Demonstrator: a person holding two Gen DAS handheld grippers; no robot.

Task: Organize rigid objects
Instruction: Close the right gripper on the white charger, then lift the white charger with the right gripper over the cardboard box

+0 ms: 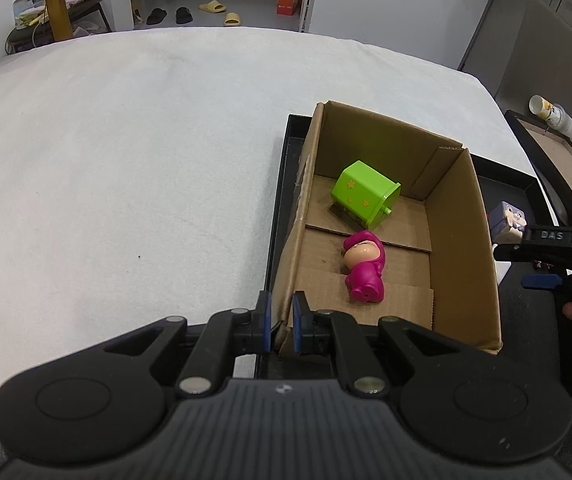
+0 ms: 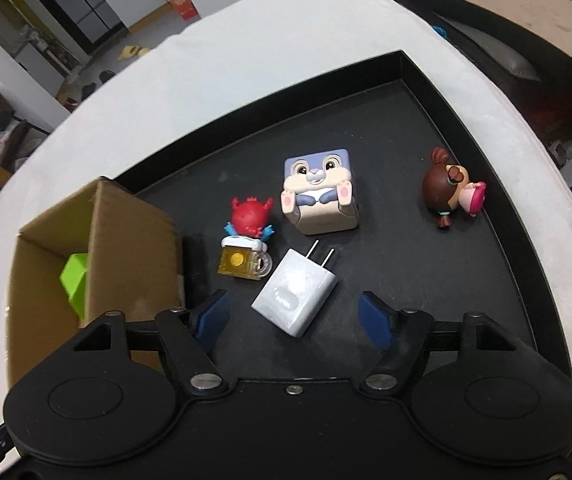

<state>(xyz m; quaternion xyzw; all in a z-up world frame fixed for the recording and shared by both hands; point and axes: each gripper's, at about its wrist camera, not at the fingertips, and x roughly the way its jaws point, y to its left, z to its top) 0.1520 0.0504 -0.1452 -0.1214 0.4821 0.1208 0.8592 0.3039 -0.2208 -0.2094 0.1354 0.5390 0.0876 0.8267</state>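
My left gripper (image 1: pixel 282 326) is shut on the near left corner of the cardboard box (image 1: pixel 461 248), which stands on the black tray (image 1: pixel 282 200). Inside the box lie a green toy bin (image 1: pixel 363 194) on its side and a pink figurine (image 1: pixel 363 266). My right gripper (image 2: pixel 291 318) is open just above a white charger plug (image 2: pixel 293 294) lying on the tray (image 2: pixel 405 260), one pad on each side of it. The right gripper also shows in the left wrist view (image 1: pixel 541 248). The box (image 2: pixel 126 240) sits left of it, with the green bin (image 2: pixel 74 280) inside.
On the tray beyond the charger lie a red crab toy on a yellow mug (image 2: pixel 246 240), a bunny cube (image 2: pixel 319 196) and a brown-haired doll (image 2: pixel 451 192). The white table (image 1: pixel 126 140) stretches left. A dark chair (image 2: pixel 505 20) stands past the table's far right edge.
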